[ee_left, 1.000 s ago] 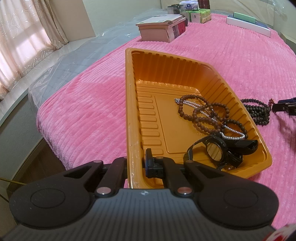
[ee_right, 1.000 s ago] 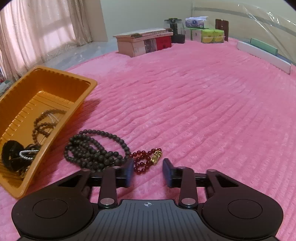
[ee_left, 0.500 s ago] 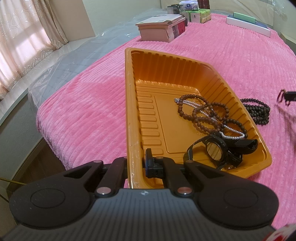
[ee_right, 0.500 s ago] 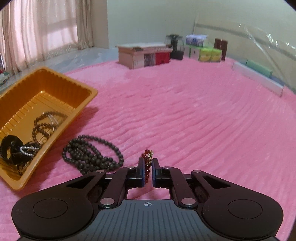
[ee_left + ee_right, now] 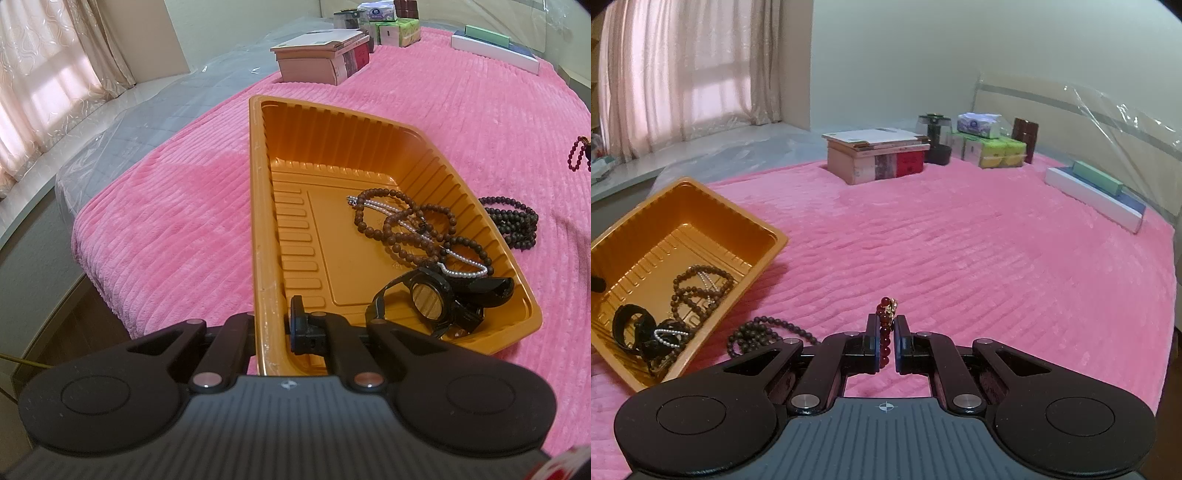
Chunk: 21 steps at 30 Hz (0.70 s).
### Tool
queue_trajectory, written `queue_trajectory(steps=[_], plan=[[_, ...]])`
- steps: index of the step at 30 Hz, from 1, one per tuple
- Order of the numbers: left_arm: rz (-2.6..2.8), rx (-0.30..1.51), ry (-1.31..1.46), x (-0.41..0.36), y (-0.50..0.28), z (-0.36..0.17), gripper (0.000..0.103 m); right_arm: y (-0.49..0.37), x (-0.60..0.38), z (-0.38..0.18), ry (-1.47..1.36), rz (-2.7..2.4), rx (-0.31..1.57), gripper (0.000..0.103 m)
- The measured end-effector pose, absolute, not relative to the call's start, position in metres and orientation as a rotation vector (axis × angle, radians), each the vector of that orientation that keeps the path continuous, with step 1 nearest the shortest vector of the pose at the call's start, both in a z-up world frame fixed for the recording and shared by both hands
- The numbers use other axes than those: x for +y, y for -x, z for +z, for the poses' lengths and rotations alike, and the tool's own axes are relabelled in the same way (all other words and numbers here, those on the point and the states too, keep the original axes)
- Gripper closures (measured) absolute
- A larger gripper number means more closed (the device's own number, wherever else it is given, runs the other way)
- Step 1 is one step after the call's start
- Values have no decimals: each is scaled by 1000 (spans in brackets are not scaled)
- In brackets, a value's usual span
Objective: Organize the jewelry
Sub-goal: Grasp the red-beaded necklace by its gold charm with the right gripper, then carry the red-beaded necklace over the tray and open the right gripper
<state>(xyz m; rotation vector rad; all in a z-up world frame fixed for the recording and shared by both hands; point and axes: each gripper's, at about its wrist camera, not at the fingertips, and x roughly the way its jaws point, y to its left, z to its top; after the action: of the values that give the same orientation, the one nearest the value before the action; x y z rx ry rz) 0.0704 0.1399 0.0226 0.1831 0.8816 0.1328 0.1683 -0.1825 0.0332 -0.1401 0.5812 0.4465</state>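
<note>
**Red bracelet held clear of the bed, tray pinned at its near rim**

The right tool [image 5: 885, 341] is closed tight on a red bead bracelet [image 5: 885, 332], gripped low at the centre of the right wrist view; the beads stand up between the pads and a small gold charm shows at the top. In the left wrist view the same bracelet hangs at the far right edge of the frame, above the blanket and not touching it.

The left tool [image 5: 271, 328] is clamped shut on the near rim of the orange tray [image 5: 258, 221], one finger outside the wall and one inside, at the lower centre of that view. The tray's left rim runs close to the edge of the pink blanket [image 5: 960, 258], where the bed drops off at the left of the frame.

Inside the tray, toward its right and near end, lie a brown bead necklace [image 5: 402, 225] tangled with a thin pearl strand [image 5: 461, 271], and a black watch [image 5: 436, 299] in the near right corner. The tray's far half is bare floor.

A dark bead necklace [image 5: 513, 225] lies on the blanket just beside the tray's right wall; in the right wrist view it sits at lower left, between tray and tool.

The middle and right of the blanket are open. Along the far edge stand a stack of books [image 5: 875, 155], tissue packs [image 5: 993, 147] and a long flat box [image 5: 1097, 195].
</note>
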Motion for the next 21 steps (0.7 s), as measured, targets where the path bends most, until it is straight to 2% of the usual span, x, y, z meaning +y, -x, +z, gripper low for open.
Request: queue_trajectory(steps=[21], plan=[[133, 882, -182, 140, -71, 22, 100, -154, -83, 54, 190, 732, 526, 96]])
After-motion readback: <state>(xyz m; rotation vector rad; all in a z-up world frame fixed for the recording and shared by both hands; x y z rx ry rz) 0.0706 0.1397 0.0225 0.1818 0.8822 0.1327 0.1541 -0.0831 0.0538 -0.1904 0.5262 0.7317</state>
